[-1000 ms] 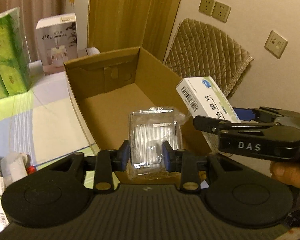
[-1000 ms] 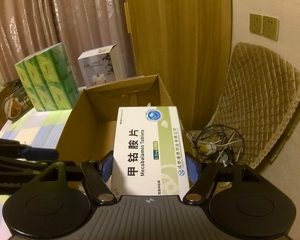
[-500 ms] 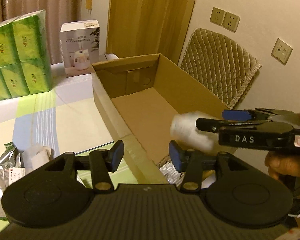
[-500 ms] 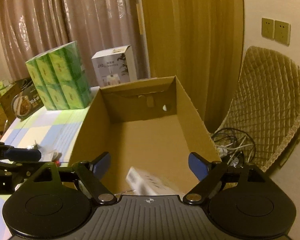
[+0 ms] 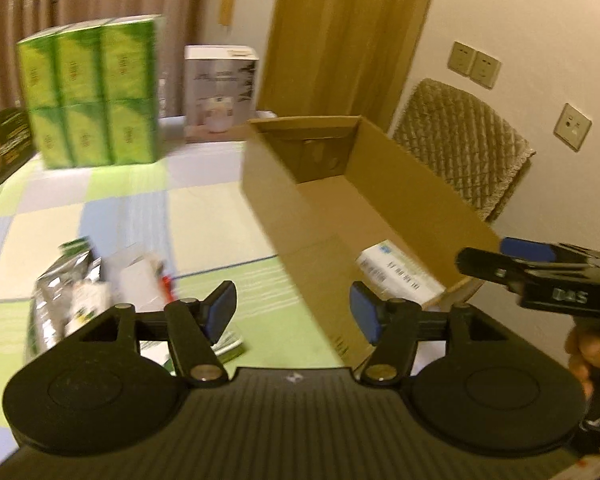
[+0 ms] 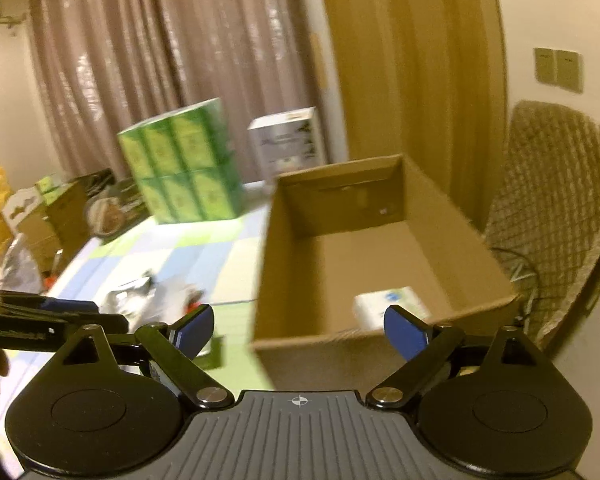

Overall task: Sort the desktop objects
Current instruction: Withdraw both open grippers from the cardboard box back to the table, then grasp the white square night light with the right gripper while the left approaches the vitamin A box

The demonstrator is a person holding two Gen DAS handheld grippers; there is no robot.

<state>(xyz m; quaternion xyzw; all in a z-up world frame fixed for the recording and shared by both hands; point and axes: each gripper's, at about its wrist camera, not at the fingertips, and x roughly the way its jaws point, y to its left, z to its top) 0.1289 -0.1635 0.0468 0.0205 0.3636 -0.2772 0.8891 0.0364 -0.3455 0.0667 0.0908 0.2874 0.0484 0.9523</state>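
An open cardboard box (image 5: 340,216) (image 6: 380,264) stands on the checked tablecloth. A white medicine box (image 5: 396,272) (image 6: 384,304) lies flat on its floor near the front wall. My left gripper (image 5: 292,314) hovers before the box's near left corner with its jaws opening and nothing between them. My right gripper (image 6: 298,330) is above the box's front wall, its jaws also opening and empty; it shows in the left wrist view as the right gripper (image 5: 484,256). A loose pile of silver foil packets (image 5: 68,296) (image 6: 128,292) and small white items (image 5: 136,276) lies left of the box.
A green tissue multipack (image 5: 92,92) (image 6: 184,168) and a white product box (image 5: 220,92) (image 6: 288,144) stand at the table's far side. A quilted chair cushion (image 5: 460,148) leans on the wall right of the box. More cartons (image 6: 60,208) crowd the far left.
The left gripper let go of the clear packet and the right let go of the medicine box, which fell into the cardboard box. Both grippers drew back and leftward with wider jaws.
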